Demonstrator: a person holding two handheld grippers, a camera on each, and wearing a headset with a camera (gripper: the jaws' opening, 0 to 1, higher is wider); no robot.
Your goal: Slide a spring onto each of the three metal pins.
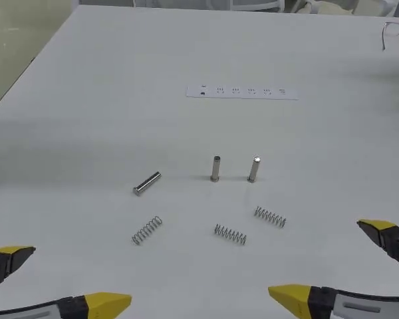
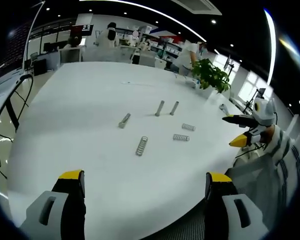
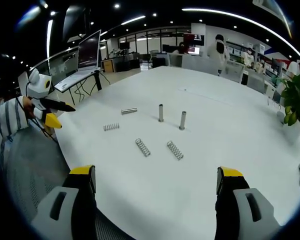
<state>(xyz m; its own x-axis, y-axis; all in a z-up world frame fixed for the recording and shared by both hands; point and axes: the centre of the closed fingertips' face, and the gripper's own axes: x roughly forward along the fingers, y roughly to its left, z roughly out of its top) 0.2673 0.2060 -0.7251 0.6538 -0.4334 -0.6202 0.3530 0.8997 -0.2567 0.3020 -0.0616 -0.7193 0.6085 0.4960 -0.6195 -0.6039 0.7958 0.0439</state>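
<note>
Head view is showing the white surface (image 1: 86, 100) with every part of the job lying ahead of both tools. The left hand-held gripper (image 1: 63, 278) is hovering at the near edge with its jaws spread wide and nothing between them. The right hand-held gripper (image 1: 332, 260) is hovering opposite, equally wide open and empty. Three springs are lying flat in a loose row between the grippers and the pins. The left spring (image 1: 147, 230) is lying ahead and to the right of the left hand-held gripper, its long axis running diagonally away to the right. The middle spring (image 1: 229, 234) and the right spring (image 1: 270, 216) are lying ahead and to the left of the right hand-held gripper, each with its long axis running mostly crosswise and sloping a little nearer toward the right. Beyond them the middle pin (image 1: 215, 169) and the right pin (image 1: 253, 169) are standing upright near each other, while the left pin (image 1: 146, 183) is lying on its side, roughly parallel to the left spring. No spring is sitting on any pin yet, so the task looks unstarted. The left hand-held gripper seems nearer the left spring and the right one nearer the other two, so the coming reach is probably going forward and inward to a spring. A power strip (image 1: 242, 92) is lying well beyond the pins.
</note>
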